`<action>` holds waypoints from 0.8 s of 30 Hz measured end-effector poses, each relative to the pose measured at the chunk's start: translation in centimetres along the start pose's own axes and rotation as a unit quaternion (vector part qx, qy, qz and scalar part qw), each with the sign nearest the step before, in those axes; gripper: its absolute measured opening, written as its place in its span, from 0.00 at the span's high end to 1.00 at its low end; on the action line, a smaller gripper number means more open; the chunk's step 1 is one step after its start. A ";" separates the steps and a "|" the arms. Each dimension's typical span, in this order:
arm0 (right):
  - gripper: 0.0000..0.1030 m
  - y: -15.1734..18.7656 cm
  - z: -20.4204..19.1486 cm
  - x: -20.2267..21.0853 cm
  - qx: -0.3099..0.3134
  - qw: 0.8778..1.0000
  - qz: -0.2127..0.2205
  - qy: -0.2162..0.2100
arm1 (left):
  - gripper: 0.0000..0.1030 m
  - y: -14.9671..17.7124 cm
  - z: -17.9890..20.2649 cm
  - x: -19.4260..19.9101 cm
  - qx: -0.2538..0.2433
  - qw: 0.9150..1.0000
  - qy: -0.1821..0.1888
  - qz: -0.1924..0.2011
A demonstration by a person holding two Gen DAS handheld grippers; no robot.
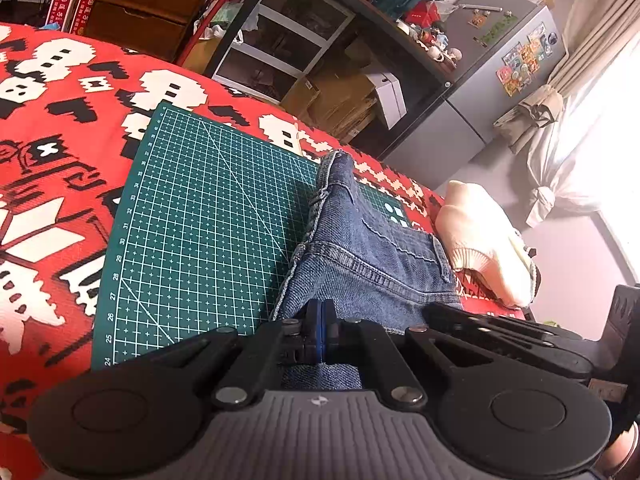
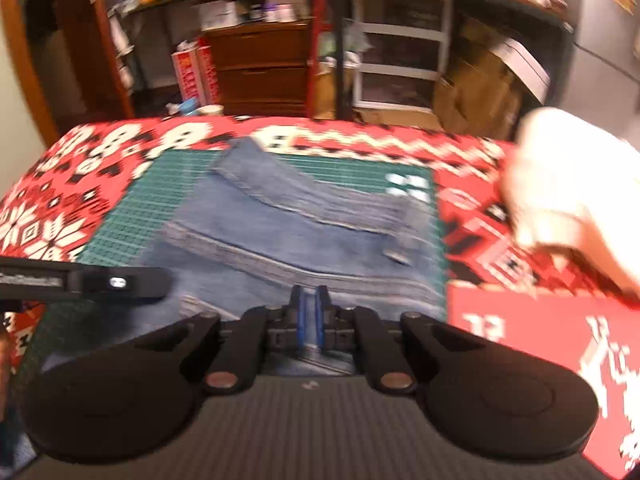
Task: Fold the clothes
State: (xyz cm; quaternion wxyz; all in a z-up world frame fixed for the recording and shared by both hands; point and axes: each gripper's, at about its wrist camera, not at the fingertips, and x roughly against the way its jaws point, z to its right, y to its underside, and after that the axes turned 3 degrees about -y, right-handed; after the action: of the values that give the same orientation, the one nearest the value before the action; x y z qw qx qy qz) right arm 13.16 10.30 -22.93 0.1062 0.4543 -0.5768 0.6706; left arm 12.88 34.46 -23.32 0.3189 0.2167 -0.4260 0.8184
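Left wrist view first: left gripper (image 1: pixel 320 320) low at centre frame, blue pads pressed together with the near edge of the denim garment (image 1: pixel 360 248) looking pinched between them — whether cloth truly sits inside, hard to tell. Jeans or shorts bunched in a ridge up the right side of the green cutting mat (image 1: pixel 200 216), thick stitched seams and a frayed hem catching the light. Cream knit garment (image 1: pixel 484 240) at right, soft and ribbed, seemingly folded already on the red patterned blanket (image 1: pixel 52 120). Over to the right wrist view, blurred: right gripper (image 2: pixel 310 312) at bottom centre, pads closed to a sliver over the denim's near edge — a hold on cloth likely, not certain. Denim here spread across the mat, one flap laid diagonally over the rest. Judged part-way: one fold made, more folding and squaring left. Other gripper's black finger at left edge.
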 end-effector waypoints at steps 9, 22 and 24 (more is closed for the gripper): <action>1.00 1.3 2.7 1.6 0.012 1.000 0.015 0.001 | 0.97 0.0 -0.1 0.0 -0.003 1.000 0.003 0.000; 0.89 2.0 5.0 3.3 -0.009 0.999 0.005 0.035 | 0.98 -0.2 -0.9 0.2 0.028 0.999 0.020 -0.007; 0.89 1.9 5.3 3.9 -0.022 0.999 0.015 0.035 | 0.98 -0.3 -0.7 0.5 0.027 0.999 0.024 -0.007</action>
State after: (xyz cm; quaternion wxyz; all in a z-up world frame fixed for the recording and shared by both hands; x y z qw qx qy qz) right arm 12.24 3.59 -21.74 0.1263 0.4189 -0.5941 0.6750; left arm 12.68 35.34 -23.18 0.3284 0.2088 -0.3943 0.8325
